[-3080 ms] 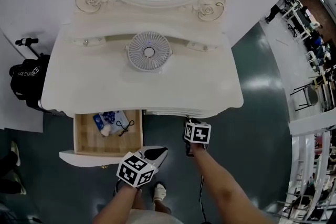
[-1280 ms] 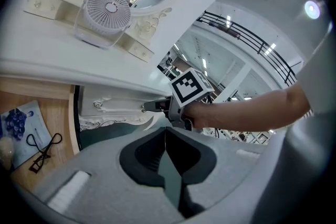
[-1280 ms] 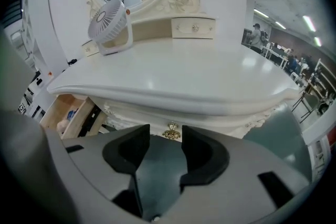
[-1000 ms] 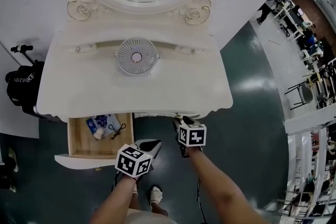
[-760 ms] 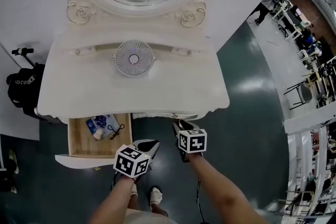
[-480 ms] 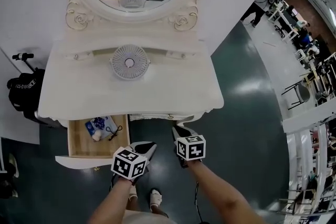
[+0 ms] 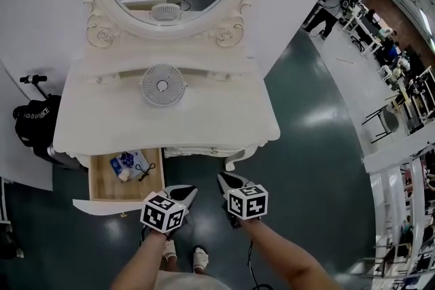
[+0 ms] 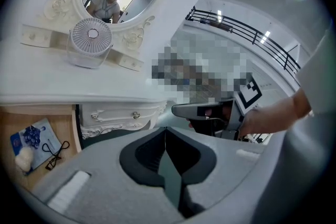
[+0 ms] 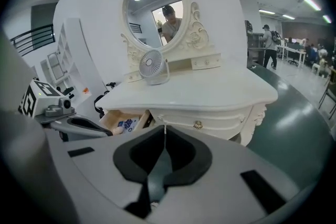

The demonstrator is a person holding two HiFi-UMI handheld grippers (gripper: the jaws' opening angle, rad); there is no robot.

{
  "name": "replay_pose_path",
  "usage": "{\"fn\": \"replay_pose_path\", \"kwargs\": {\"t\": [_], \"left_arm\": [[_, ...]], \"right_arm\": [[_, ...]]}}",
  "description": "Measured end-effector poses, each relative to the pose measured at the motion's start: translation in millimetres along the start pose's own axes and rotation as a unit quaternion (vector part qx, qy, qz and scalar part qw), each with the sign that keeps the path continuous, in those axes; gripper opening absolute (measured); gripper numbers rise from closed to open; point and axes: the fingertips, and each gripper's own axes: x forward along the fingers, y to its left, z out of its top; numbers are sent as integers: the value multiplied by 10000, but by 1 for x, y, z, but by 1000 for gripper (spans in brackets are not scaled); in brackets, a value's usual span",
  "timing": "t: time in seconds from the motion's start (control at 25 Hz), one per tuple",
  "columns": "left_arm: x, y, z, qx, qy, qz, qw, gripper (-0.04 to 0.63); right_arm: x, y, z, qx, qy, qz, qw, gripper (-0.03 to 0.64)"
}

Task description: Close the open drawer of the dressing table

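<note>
**Obs.** An open wooden drawer (image 7: 102, 206), pale bare wood inside with a white curved front panel, is pulled out at the left end of the cream carved dressing table (image 7: 224, 115), below the tabletop edge. Its front panel stands well out from the table's face. Inside lie a blue printed packet (image 7: 126, 160), a small white ball (image 7: 124, 174) and a black looped cord (image 7: 145, 168), all low on the drawer floor.

**Grippers.** The left gripper (image 7: 187, 192) (image 8: 166, 132) hovers near the right end of the drawer's front panel and appears apart from it. Its jaws are pressed together with nothing between them. The right gripper (image 7: 225, 180) (image 9: 165, 132) hangs in front of the table's closed centre drawer (image 9: 198, 125). Its jaws have just been closing and now meet, also with nothing between them.

**Handling (judged).**
- The drawer looks like a rigid wooden box on runners, lightly loaded. It should slide under a modest, steady push and need no grasp.
- The painted front is smooth and bowed, so a closed jaw tip could skid sideways on it.
- The best contact is probably the middle of the front panel's outer face, pushed squarely toward the table.
- An off-centre push at the near corner may rack the drawer and make it bind.
- The contents sit below the rim and are unlikely to catch.
- Easing off near the end would avoid a slam that could shake the round white desk fan (image 7: 162, 85) on top.
</note>
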Motion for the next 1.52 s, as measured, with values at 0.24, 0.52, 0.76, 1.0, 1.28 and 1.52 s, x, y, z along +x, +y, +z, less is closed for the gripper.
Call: {"fn": "replay_pose_path", "kwargs": {"t": [0.24,0.52,0.76,1.0,1.28,1.52], "left_arm": [[-11,-25,2,40,-102,-7,9999,11],[-25,-58,6,212,-275,-53,9994,9],[-49,-87,7,316,-421,-71,9986,9],[-72,-112,15,400,-603,-82,9973,9],[-94,-134,15,511,-697,-80,9962,9],[-118,-142,12,555,-793,24,9953,11]], "right_arm": [[-36,16,-6,203,-69,221,9995,23],[-75,37,-12,103,-164,465,9987,23],[-109,66,-17,-159,-244,705,9971,21],[-136,84,-18,-137,-381,837,9957,21],[-157,102,-21,-140,-444,977,9941,20],[-166,129,-21,-301,-456,1229,9909,21]]}}
